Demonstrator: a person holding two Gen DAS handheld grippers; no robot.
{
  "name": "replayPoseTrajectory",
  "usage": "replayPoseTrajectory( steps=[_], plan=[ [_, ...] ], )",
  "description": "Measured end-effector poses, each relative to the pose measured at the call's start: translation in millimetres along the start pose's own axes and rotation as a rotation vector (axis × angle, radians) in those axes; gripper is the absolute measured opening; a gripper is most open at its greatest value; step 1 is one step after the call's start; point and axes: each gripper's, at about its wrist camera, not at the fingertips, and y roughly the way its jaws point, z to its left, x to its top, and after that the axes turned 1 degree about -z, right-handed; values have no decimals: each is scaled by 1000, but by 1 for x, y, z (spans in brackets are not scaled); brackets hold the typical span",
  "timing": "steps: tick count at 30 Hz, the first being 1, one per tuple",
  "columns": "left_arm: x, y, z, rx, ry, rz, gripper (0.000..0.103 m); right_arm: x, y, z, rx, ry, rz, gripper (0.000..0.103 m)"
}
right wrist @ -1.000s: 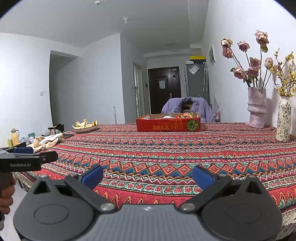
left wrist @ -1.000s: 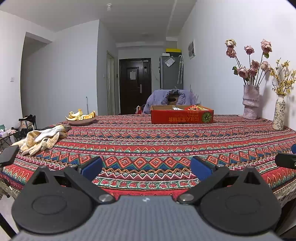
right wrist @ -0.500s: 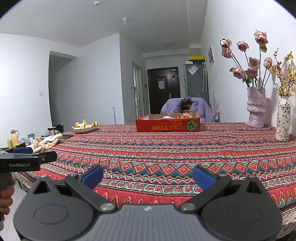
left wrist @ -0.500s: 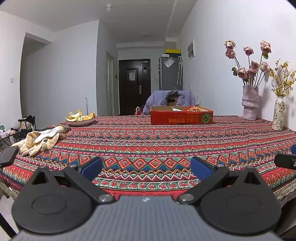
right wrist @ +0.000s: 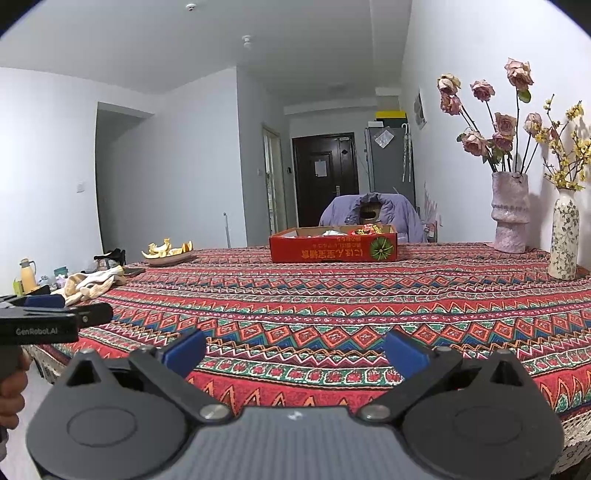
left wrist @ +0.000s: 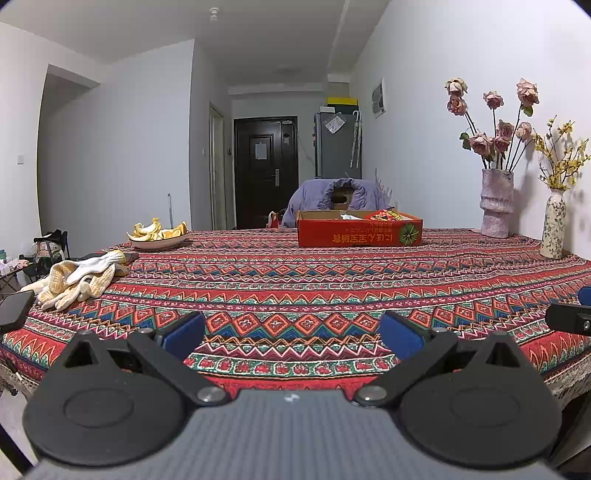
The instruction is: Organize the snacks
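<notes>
Your left claw (left wrist: 291, 334) and right claw (right wrist: 295, 350) gape wide, empty, above the patterned worktop (left wrist: 314, 288), far from the red cardboard snack box (left wrist: 359, 233).

White walls (left wrist: 122, 158) and a white ceiling (left wrist: 266, 40) enclose the room, and a small round fixture (left wrist: 214, 11) is mounted overhead. A long table (left wrist: 332, 291) is covered by a red patterned cloth. At the far end a dark door (left wrist: 266, 170) is seen, with a grey fridge (left wrist: 338, 144) beside it and a yellow box (left wrist: 341, 100) set on top. A chair draped in a purple garment (left wrist: 338, 197) is placed behind the table. Two vases (right wrist: 509, 212) of dried flowers are stood against the right wall. A pale floor (right wrist: 22, 458) is glimpsed at lower left.
</notes>
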Motion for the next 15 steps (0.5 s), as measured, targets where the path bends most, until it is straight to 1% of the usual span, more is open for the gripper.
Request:
replayPoseTrajectory(
  steps=[15],
  plan=[
    [0,0,-1,-6,5,-3,103,1,1,0,2,-4,3,103]
  ],
)
